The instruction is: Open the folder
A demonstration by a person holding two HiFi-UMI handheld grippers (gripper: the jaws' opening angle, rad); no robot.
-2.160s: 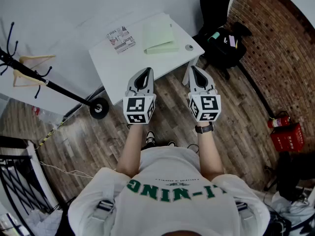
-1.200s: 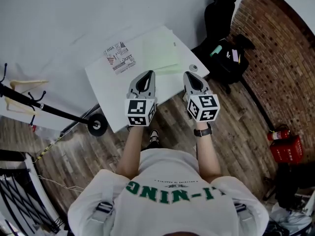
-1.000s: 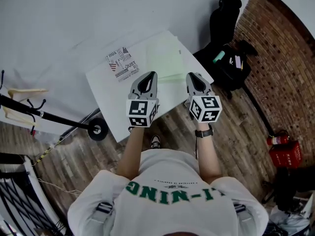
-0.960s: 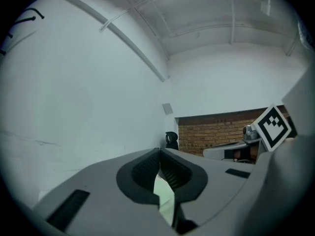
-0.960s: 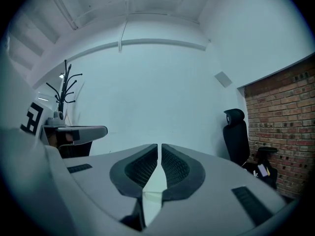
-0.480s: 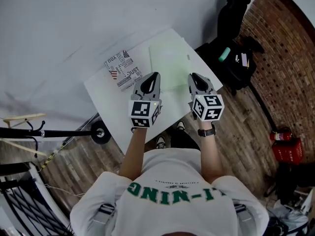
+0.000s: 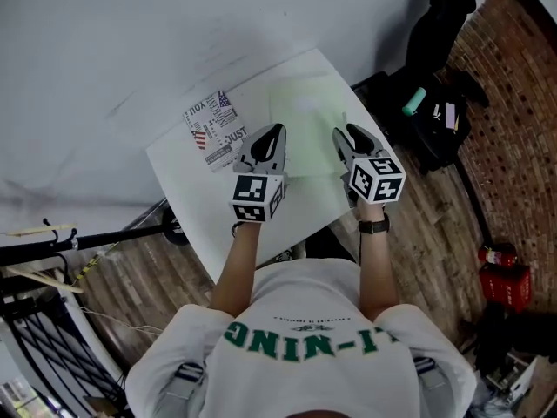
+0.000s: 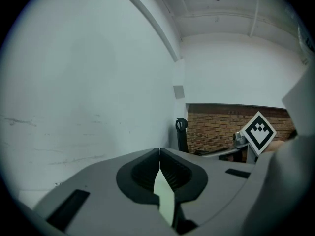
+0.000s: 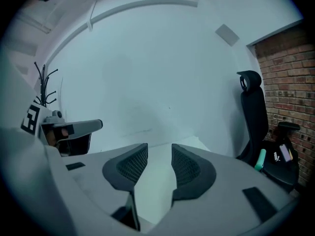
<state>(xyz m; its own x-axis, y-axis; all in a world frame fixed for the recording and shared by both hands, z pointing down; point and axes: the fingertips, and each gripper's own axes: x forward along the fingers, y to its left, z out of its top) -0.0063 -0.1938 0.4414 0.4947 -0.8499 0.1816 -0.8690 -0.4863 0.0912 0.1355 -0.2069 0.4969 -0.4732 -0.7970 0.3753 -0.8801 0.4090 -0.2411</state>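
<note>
A pale green folder (image 7: 305, 111) lies shut and flat on the white table (image 7: 204, 198), toward its far right corner. Both grippers hover over the table at the folder's near edge. My left gripper (image 7: 277, 129) sits at the folder's left near corner, its jaws shut tip to tip (image 8: 159, 151) with nothing held; a strip of green folder (image 8: 165, 200) shows below them. My right gripper (image 7: 346, 131) is over the folder's right near part. Its jaws are opening (image 9: 159, 151), a clear gap shows and nothing is between them.
A printed booklet (image 7: 213, 129) lies on the table left of the folder. A black office chair (image 7: 439, 16) and a dark bag (image 7: 435, 111) stand right of the table by the brick wall. A red fire extinguisher (image 7: 496, 255) and a wheeled coat rack (image 7: 170, 227) stand on the wood floor.
The person has stepped up to the table. Both grippers moved forward and down from over the floor to over the table, reaching the folder's near edge.
</note>
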